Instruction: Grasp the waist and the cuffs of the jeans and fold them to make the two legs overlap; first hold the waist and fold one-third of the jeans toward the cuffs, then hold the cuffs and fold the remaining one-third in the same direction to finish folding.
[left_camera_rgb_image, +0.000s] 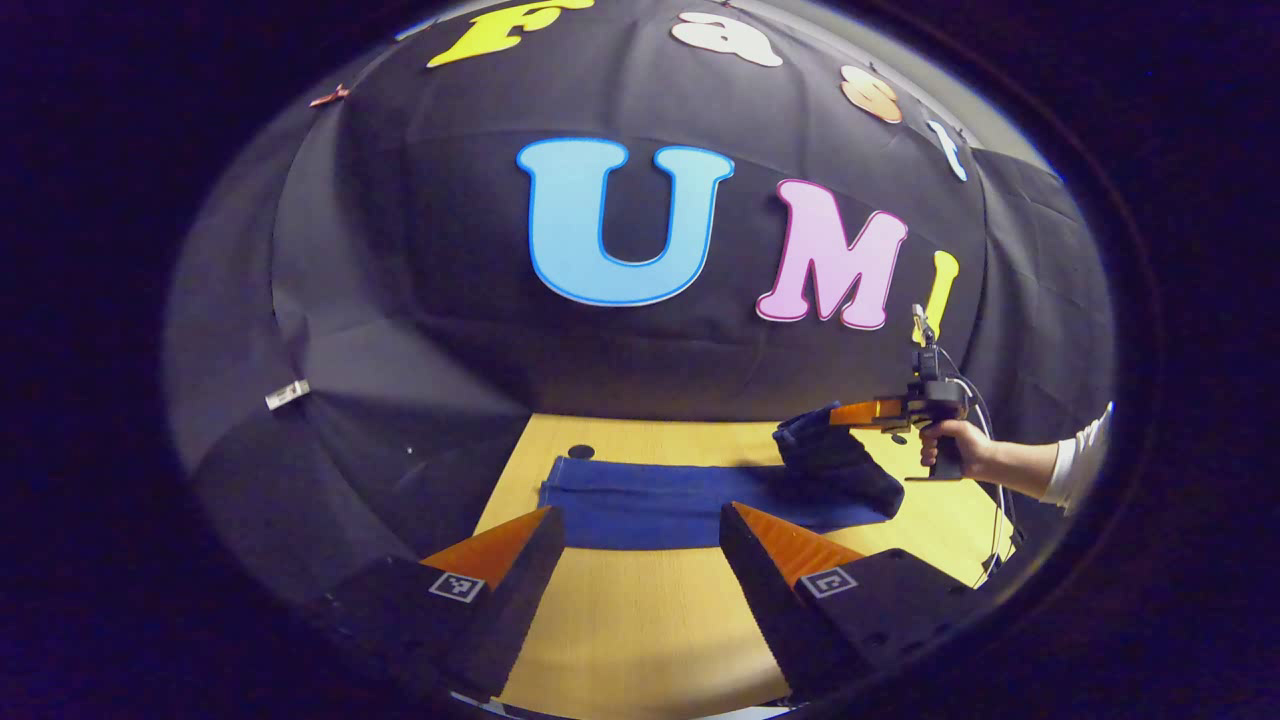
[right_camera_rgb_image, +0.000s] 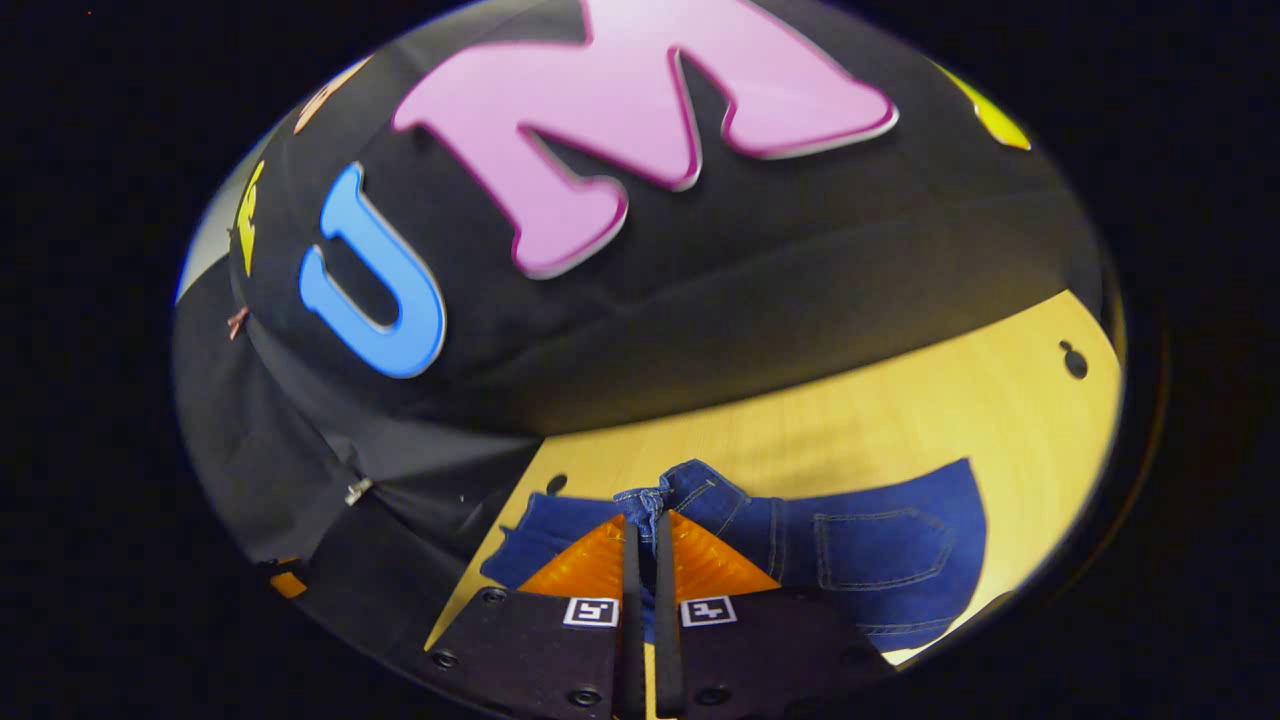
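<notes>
Two grippers differ: the left gripper (left_camera_rgb_image: 640, 520) hovers spread wide and empty above the wooden table (left_camera_rgb_image: 640, 620), while the right gripper (right_camera_rgb_image: 645, 530) pinches the waist of the jeans (right_camera_rgb_image: 870, 550), lifting it. The left gripper view shows a hand (left_camera_rgb_image: 955, 445) gripping the right gripper's handle.

Left gripper view faces the wall from back; right, seemingly tilted, sits close over jeans (right_camera_rgb_image: 860, 550).

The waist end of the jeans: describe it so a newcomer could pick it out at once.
Start at the wooden table below the black cloth wall. The jeans lie across it as a flat blue strip. The waist end is the one bunched part, lifted off the table with the right gripper shut on it, a stitched back pocket beside it.
</notes>
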